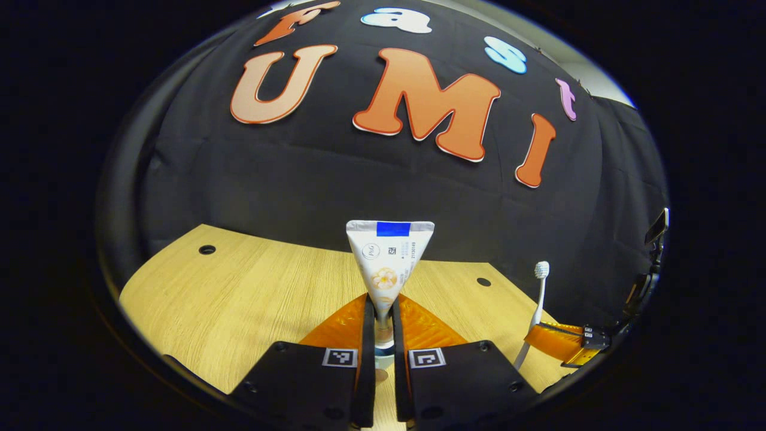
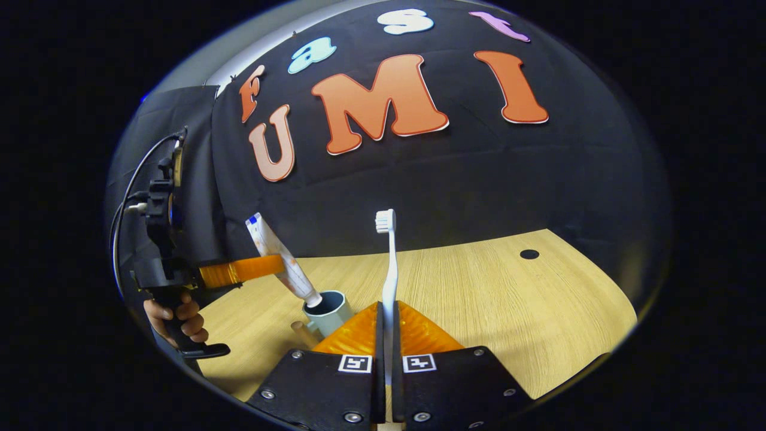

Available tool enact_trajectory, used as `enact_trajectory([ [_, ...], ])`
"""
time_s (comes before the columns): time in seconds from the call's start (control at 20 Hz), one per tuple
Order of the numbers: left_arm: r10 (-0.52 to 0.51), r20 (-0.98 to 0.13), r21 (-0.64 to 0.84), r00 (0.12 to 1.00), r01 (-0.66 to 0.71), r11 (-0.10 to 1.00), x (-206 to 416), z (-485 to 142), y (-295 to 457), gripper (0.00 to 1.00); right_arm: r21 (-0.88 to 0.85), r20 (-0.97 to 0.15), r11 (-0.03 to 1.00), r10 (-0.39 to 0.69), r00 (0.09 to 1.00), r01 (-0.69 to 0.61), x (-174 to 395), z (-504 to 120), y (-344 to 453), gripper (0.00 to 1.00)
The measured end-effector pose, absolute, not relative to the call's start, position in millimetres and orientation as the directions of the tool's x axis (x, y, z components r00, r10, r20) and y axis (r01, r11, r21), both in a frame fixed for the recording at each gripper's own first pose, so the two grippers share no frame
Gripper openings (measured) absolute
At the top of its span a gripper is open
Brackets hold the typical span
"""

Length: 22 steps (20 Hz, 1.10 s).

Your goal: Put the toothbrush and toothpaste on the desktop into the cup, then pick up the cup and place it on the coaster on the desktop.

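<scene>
My left gripper is shut on a white toothpaste tube, crimped end up and cap down. In the right gripper view the tube leans left, its cap at the mouth of a pale cup on the desktop. The left gripper, held by a hand, is level with the tube's middle. My right gripper is shut on a white toothbrush, which stands upright with its bristles on top, just right of the cup. The left gripper view shows the toothbrush and right gripper at the far right.
The light wooden desktop stretches to the right of the cup, with a round cable hole near its back edge. Two more holes mark the desktop in the left gripper view. The black cloth wall stands close behind.
</scene>
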<state>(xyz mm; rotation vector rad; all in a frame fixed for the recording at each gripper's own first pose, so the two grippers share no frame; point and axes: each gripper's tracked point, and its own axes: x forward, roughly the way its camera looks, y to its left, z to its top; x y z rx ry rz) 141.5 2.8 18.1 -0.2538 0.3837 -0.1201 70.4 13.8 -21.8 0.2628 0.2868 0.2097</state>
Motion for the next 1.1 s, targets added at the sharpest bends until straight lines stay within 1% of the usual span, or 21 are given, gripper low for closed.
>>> enact_trajectory([
  [0.15,-0.177,-0.38,-0.28,0.908,0.069,0.957,148,3,-1,0.18,0.294,-0.238,0.941,0.24,0.941,-0.166,73,-20,14,0.05],
  [0.35,-0.178,-0.418,-0.269,0.891,0.066,0.961,153,-16,-5,0.18,0.261,-0.237,0.954,0.214,0.948,-0.15,74,-21,9,0.05],
  [0.6,-0.138,-0.494,-0.167,0.858,0.062,0.984,159,-49,-9,0.18,0.272,-0.221,0.951,0.211,0.952,-0.148,72,-18,8,0.05],
  [0.95,-0.139,-0.539,-0.137,0.831,0.077,0.988,157,-63,-14,0.18,0.281,-0.209,0.946,0.226,0.951,-0.163,75,-18,14,0.05],
  [1.05,-0.151,-0.542,-0.138,0.827,0.089,0.986,154,-65,-17,0.22,0.292,-0.191,0.941,0.231,0.954,-0.169,78,-14,17,0.05],
  [1.1,-0.158,-0.54,-0.14,0.826,0.097,0.985,153,-65,-18,0.21,0.3,-0.183,0.938,0.234,0.955,-0.172,80,-12,20,0.04],
])
